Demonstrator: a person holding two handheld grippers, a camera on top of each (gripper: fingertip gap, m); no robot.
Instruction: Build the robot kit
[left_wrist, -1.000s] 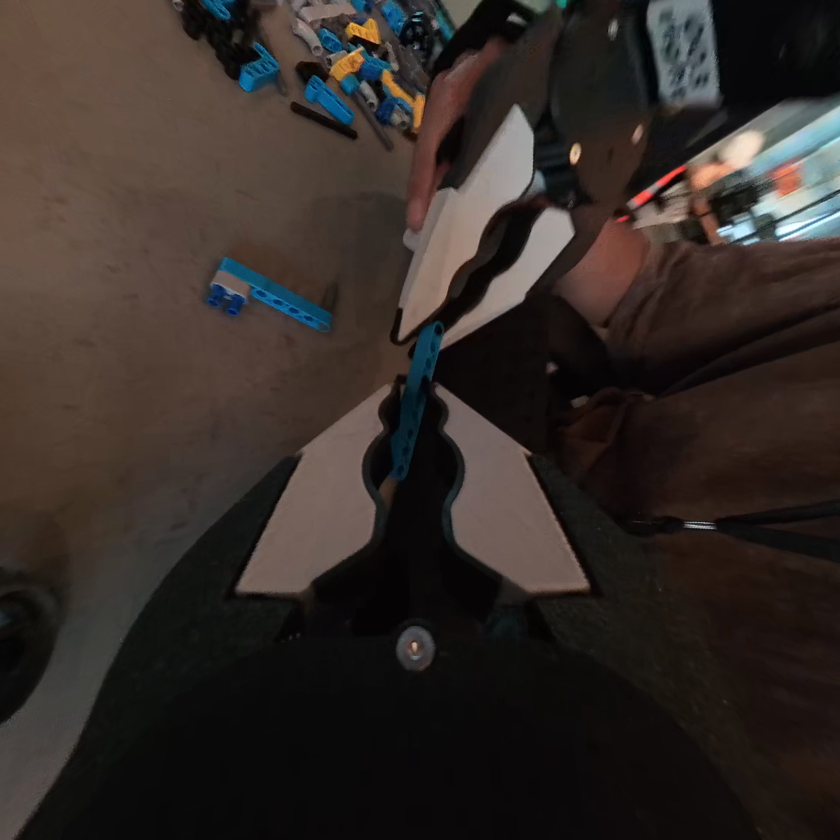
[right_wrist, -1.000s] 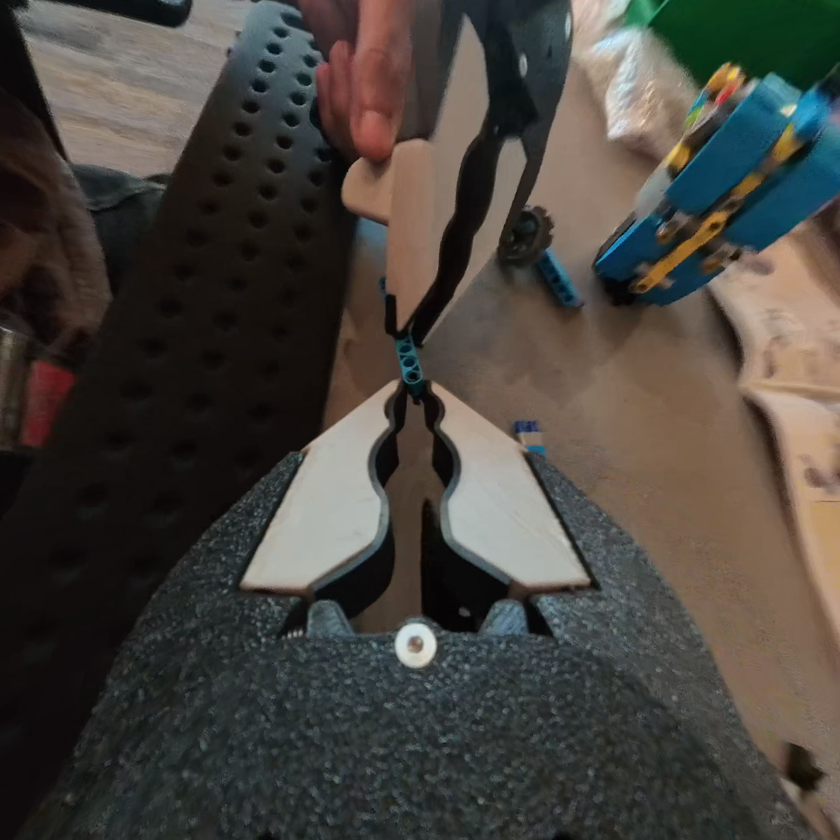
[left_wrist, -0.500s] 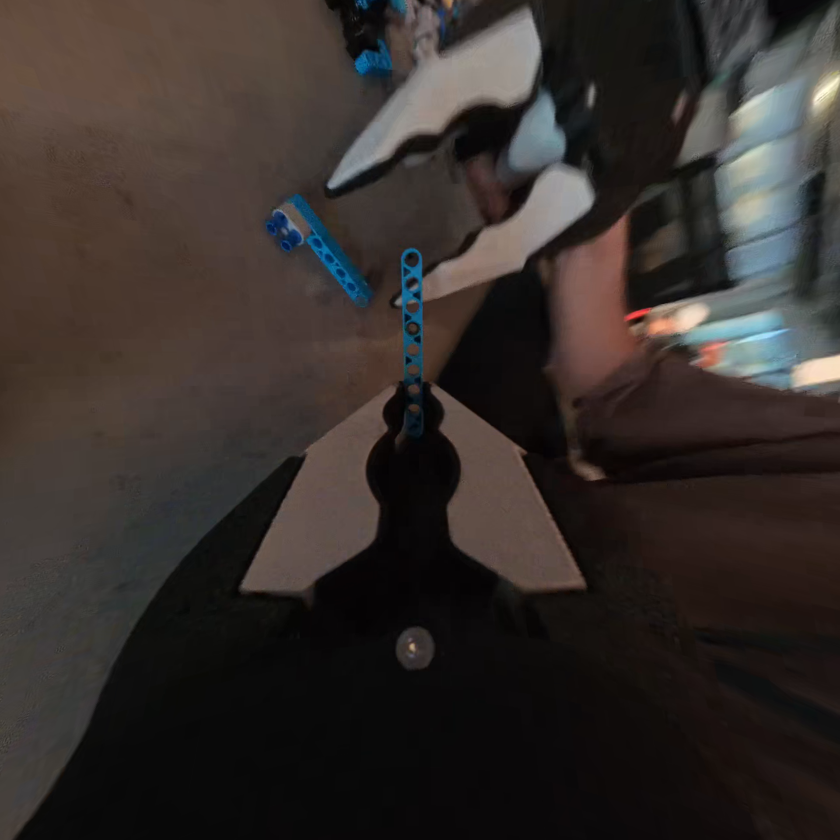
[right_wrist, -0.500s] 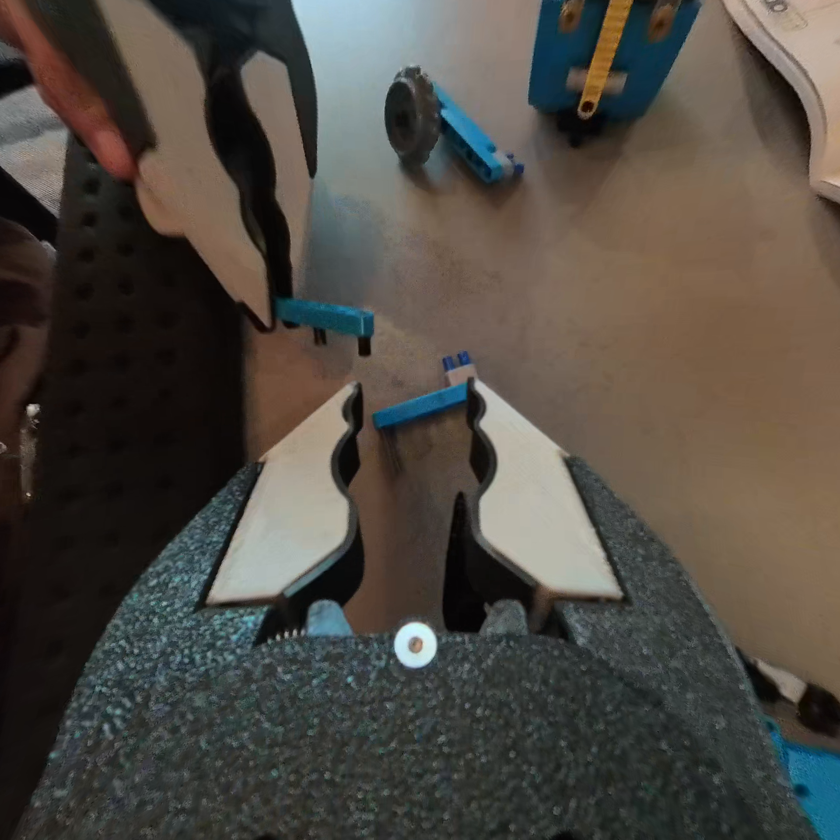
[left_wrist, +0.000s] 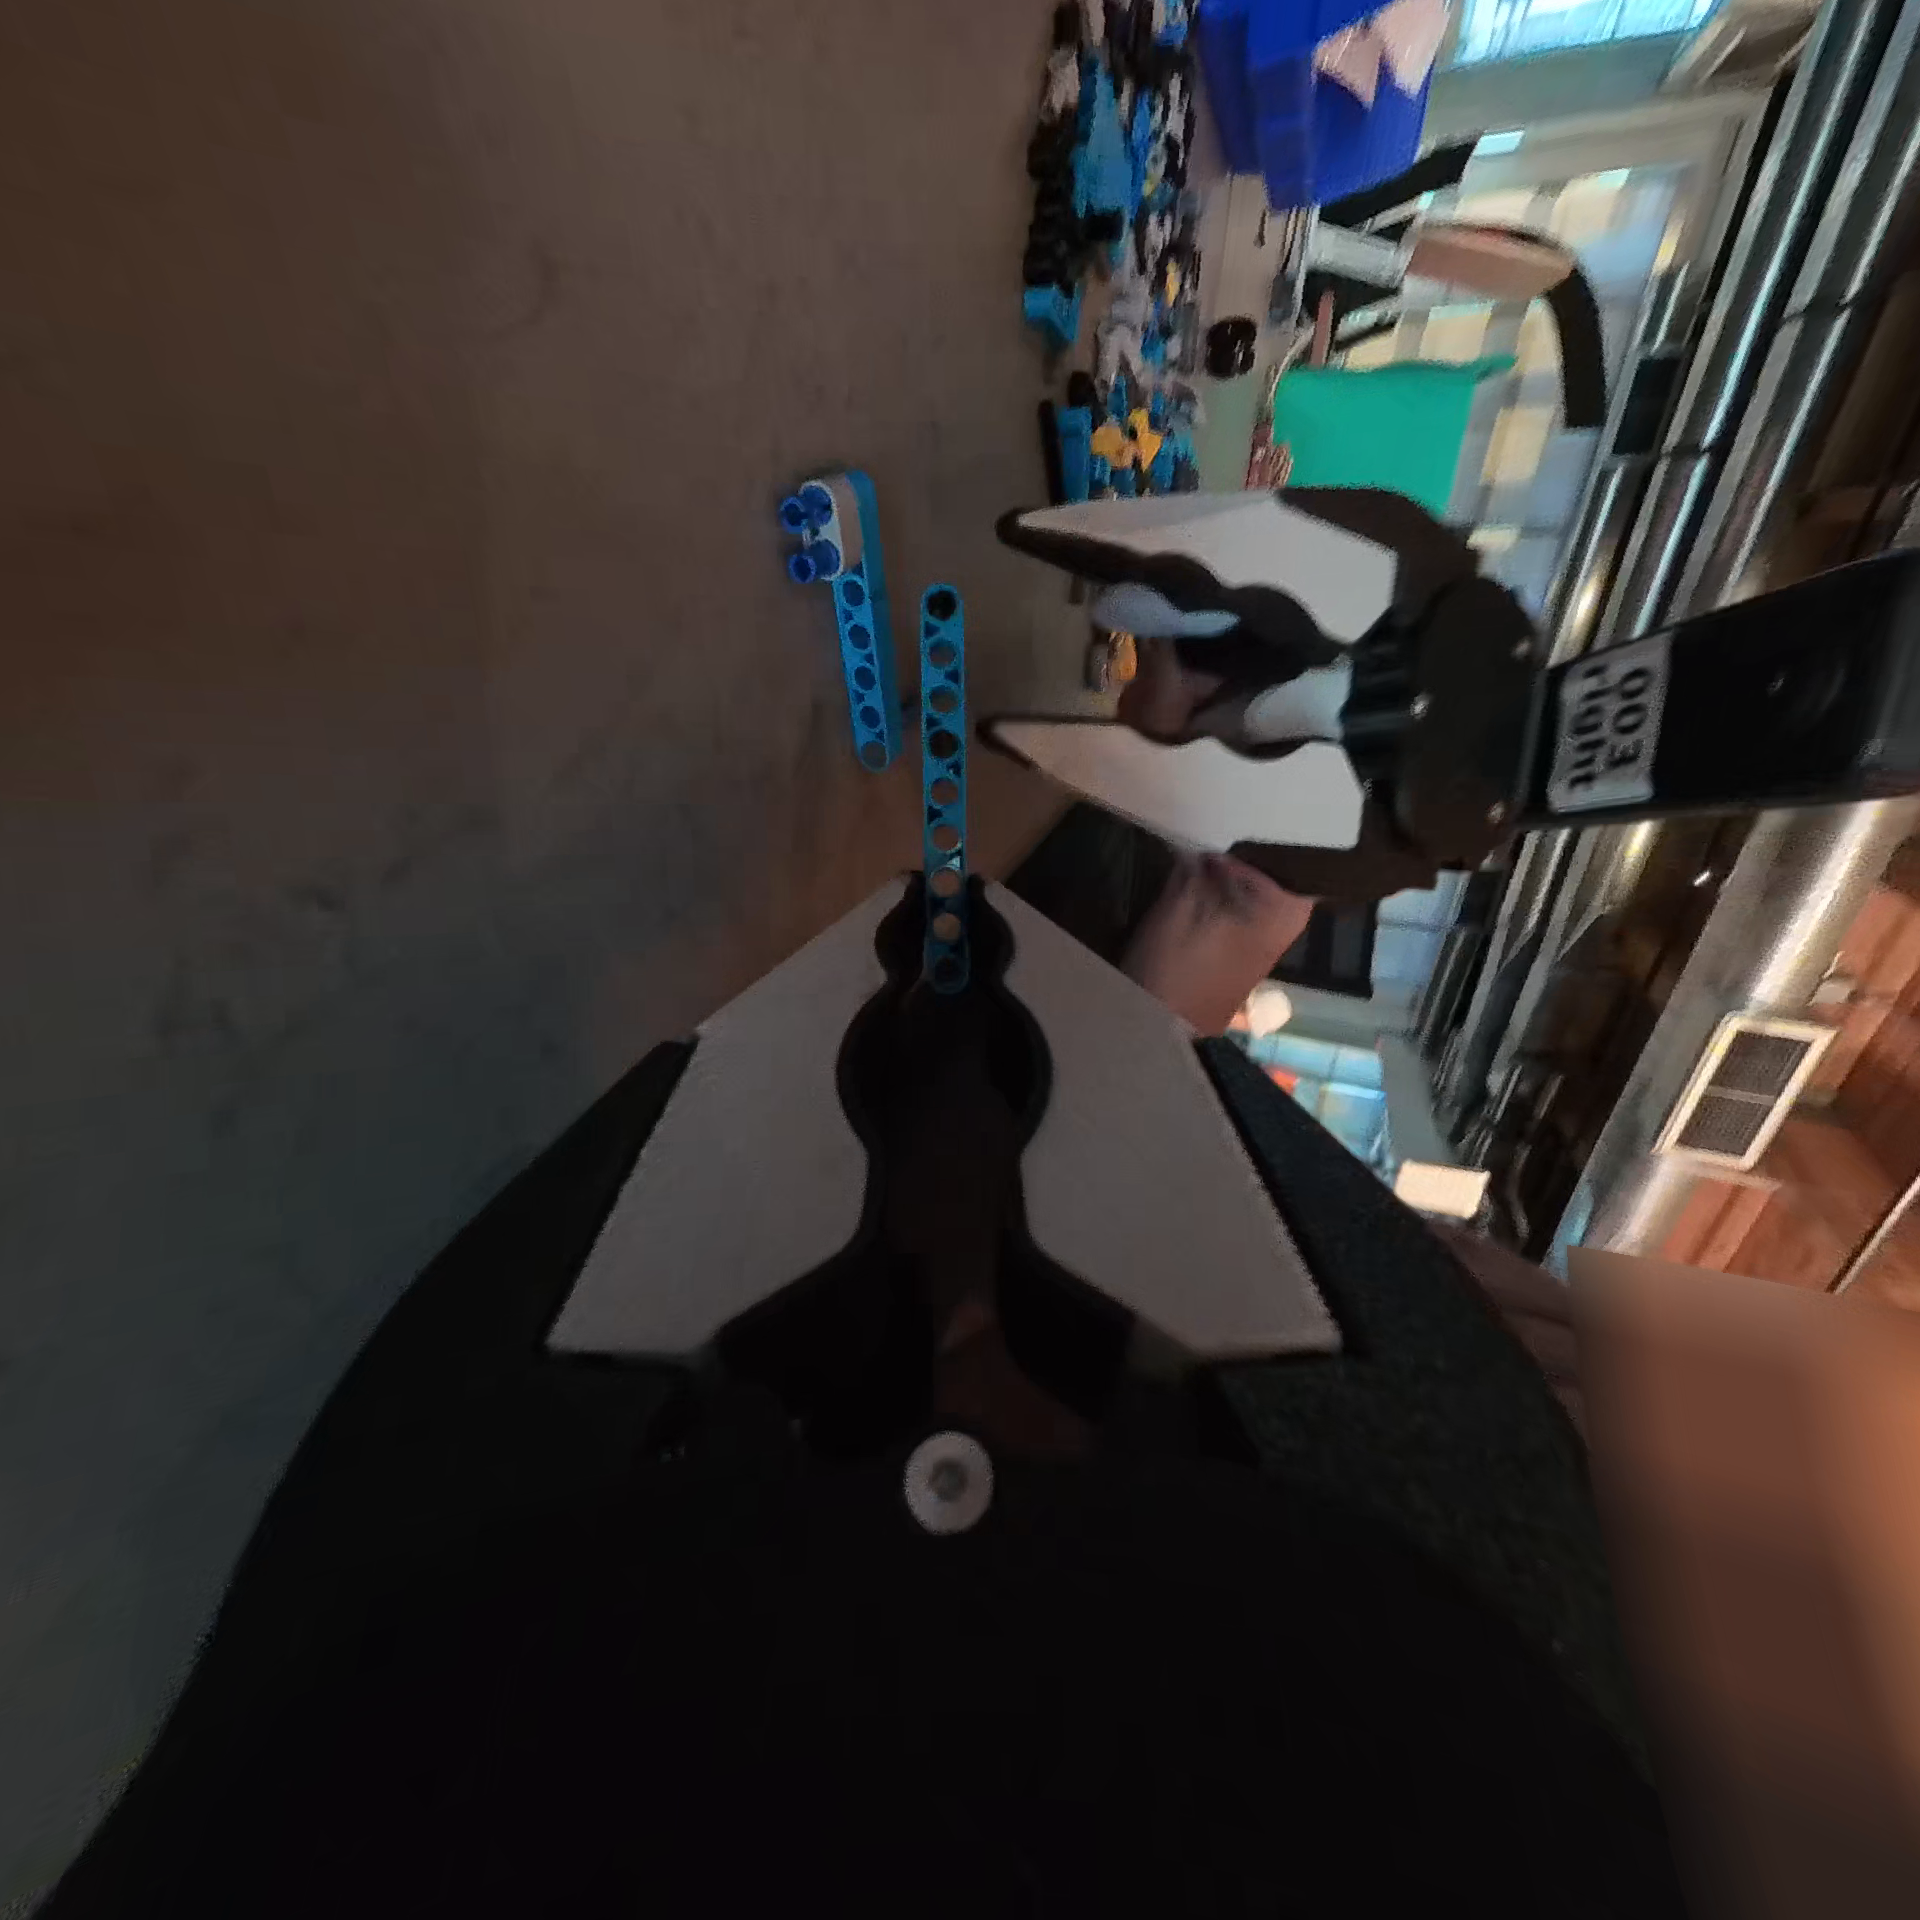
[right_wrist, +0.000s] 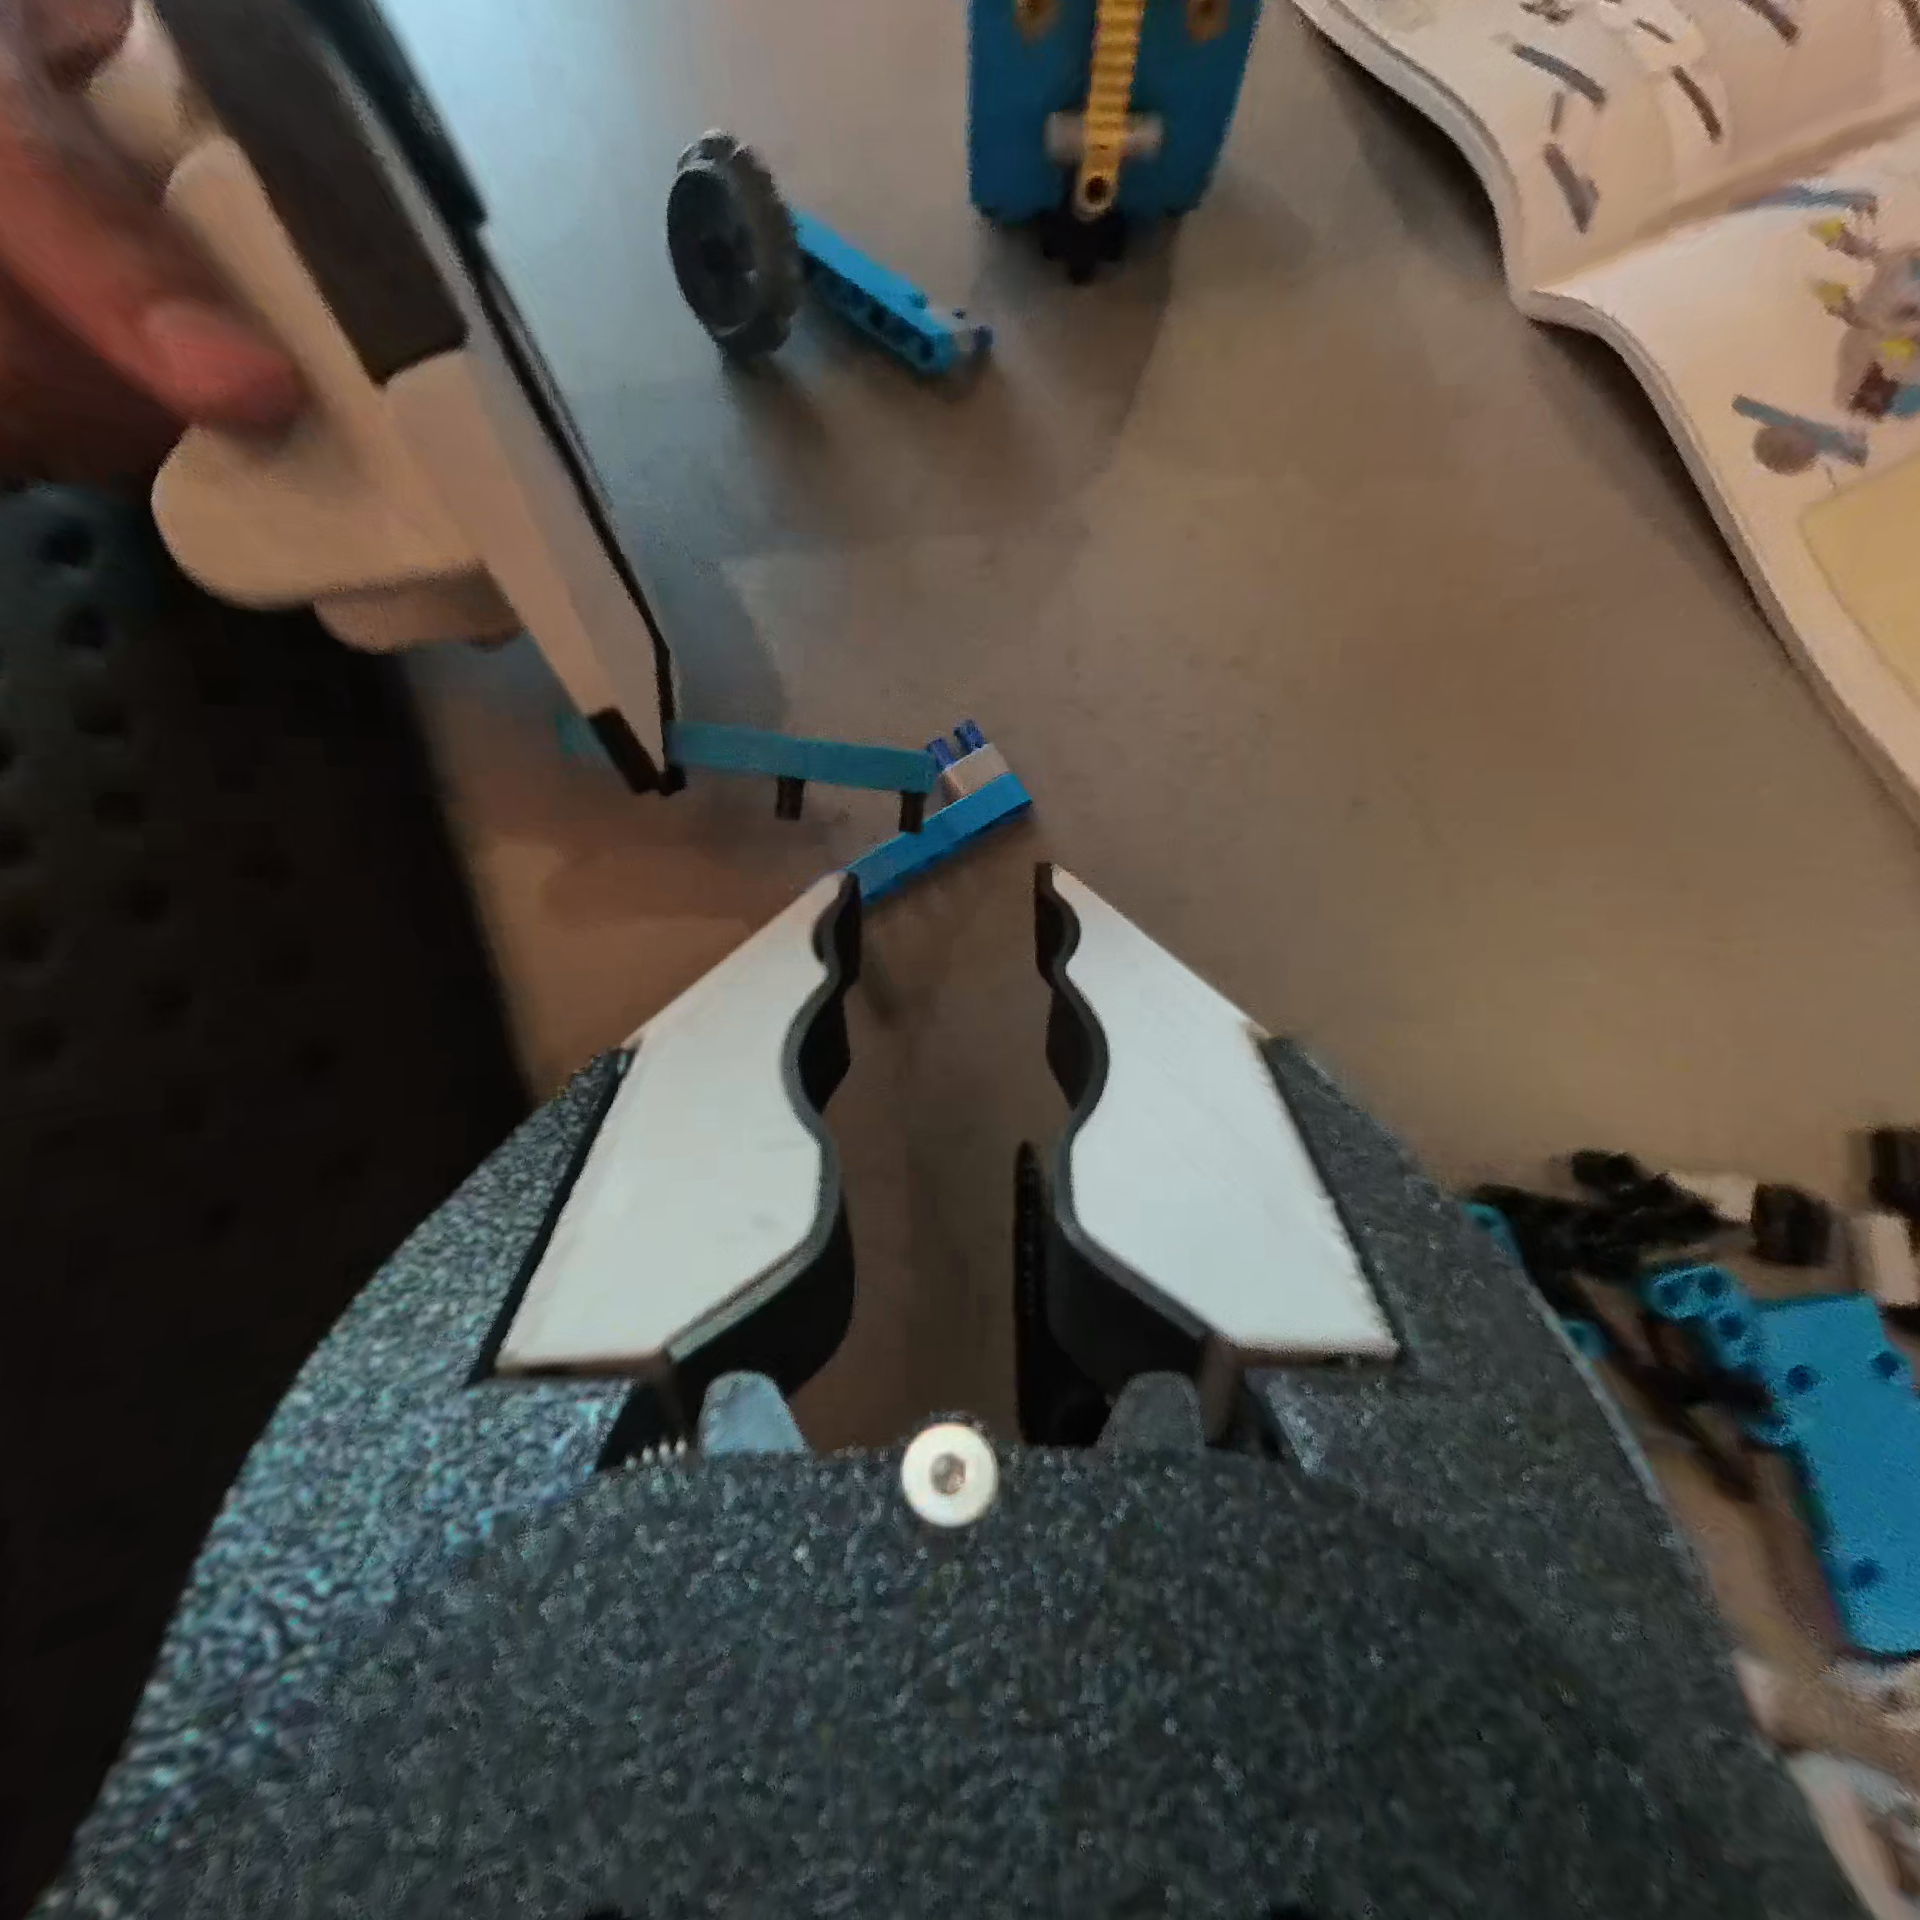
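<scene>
gripping the thin blue beam (left_wrist: 942, 748) by one end in the left gripper (left_wrist: 943, 883), fingers pinched tight, the rest jutting forward with two black pins (right_wrist: 790, 798) hanging under it. no longer shared: let go by the right gripper (right_wrist: 945, 883), pinched on the far end a second ago, now spread wide, empty, drawn back just short of it. hovering just above the thicker blue beam (right_wrist: 940, 831) with grey end and blue studs, flat on the table (right_wrist: 1351, 727). farther off: black wheel (right_wrist: 727, 244) on another beam, blue assembly (right_wrist: 1101, 94) with yellow rack, open booklet (right_wrist: 1662, 260), heap of loose parts (right_wrist: 1766, 1351) at right.
</scene>
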